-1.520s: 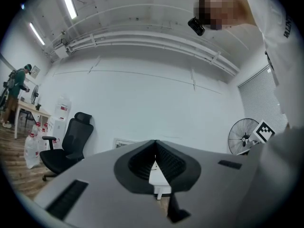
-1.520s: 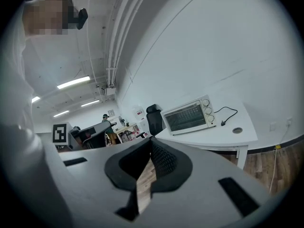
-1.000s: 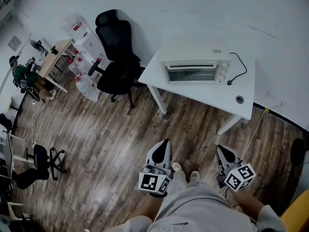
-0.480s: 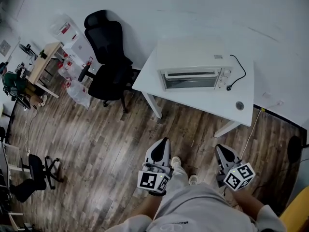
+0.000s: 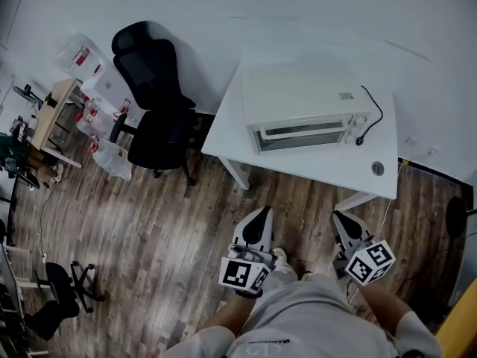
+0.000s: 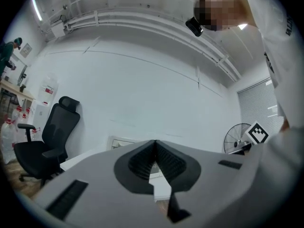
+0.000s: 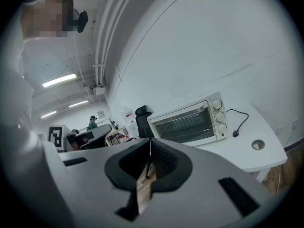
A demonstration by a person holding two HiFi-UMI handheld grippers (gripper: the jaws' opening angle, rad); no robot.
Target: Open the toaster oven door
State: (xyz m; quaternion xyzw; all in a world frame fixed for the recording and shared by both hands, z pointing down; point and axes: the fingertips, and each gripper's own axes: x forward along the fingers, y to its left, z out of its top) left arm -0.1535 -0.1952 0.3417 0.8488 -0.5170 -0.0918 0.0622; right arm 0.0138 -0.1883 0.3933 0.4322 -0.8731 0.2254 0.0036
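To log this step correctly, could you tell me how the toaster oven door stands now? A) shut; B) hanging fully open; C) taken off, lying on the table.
A: the door sits upright and flush in the front of the toaster oven.

Room evenly bright; ceiling strip lights [image 7: 59, 80] glare overhead. Shadows faint on wood floor [image 5: 149, 222]. Strong fisheye bending, dark vignette round every view. Right gripper [image 7: 150, 144] close up, slightly soft.

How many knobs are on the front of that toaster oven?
3, in a vertical column at the right end of the toaster oven front: top knob, middle knob, bottom knob. None appear hidden.
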